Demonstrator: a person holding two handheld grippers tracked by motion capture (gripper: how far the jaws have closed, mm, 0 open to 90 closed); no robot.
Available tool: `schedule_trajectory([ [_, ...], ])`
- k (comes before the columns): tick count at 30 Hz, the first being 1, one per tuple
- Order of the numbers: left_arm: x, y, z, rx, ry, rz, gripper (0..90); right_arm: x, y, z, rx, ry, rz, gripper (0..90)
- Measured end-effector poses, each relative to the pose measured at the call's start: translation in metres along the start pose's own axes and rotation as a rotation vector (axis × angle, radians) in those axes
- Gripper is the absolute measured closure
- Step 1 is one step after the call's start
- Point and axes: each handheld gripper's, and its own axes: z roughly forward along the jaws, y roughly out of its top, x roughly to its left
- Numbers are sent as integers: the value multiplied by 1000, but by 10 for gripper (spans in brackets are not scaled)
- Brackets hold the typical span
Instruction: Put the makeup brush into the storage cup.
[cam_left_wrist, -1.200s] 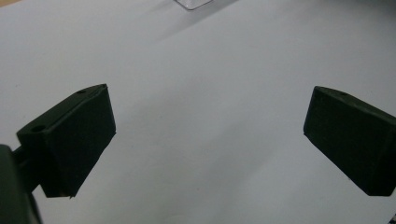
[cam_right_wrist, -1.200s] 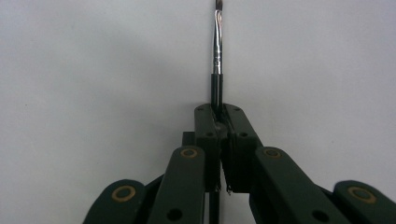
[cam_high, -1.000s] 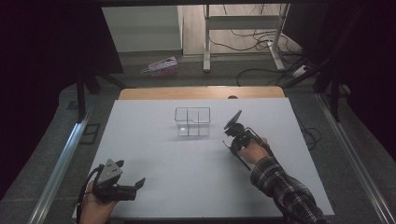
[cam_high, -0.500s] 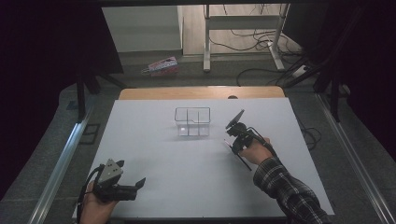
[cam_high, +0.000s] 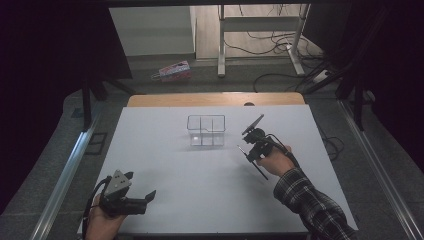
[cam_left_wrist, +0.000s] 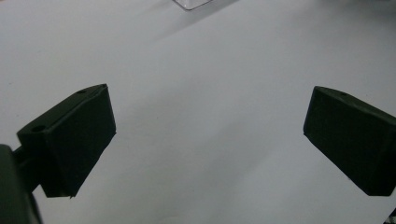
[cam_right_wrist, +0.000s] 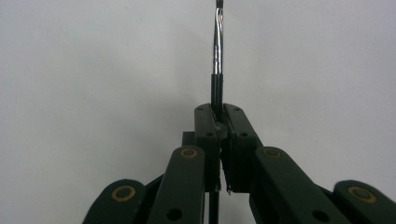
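Black jaws of the right gripper (cam_right_wrist: 218, 122) were clamped on a thin dark brush (cam_right_wrist: 217, 42), its metal ferrule sticking out ahead over the white table (cam_high: 210, 200). That gripper sat right of a clear divided box (cam_high: 206, 130), near it but apart. The left gripper (cam_high: 140, 192) lay at the near left corner, well apart, jaws spread wide with nothing between them.

We see a white table (cam_high: 200, 200) with a clear divided box (cam_high: 206, 130) near its middle — our right gripper (cam_high: 250, 150) beside it grips a thin dark stick (cam_high: 255, 163), our left gripper (cam_high: 142, 192) low at the near-left corner.
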Motion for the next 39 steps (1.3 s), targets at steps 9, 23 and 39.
schedule_trajectory([
  [9,-4,1,2,19,1,25,19,2,-6,-7,-35,8,-22,855],
  [23,-4,1,2,27,8,41,18,7,-19,-11,-84,3,-45,855],
  [39,-4,1,2,23,10,37,17,15,-31,-26,-189,26,-74,855],
])
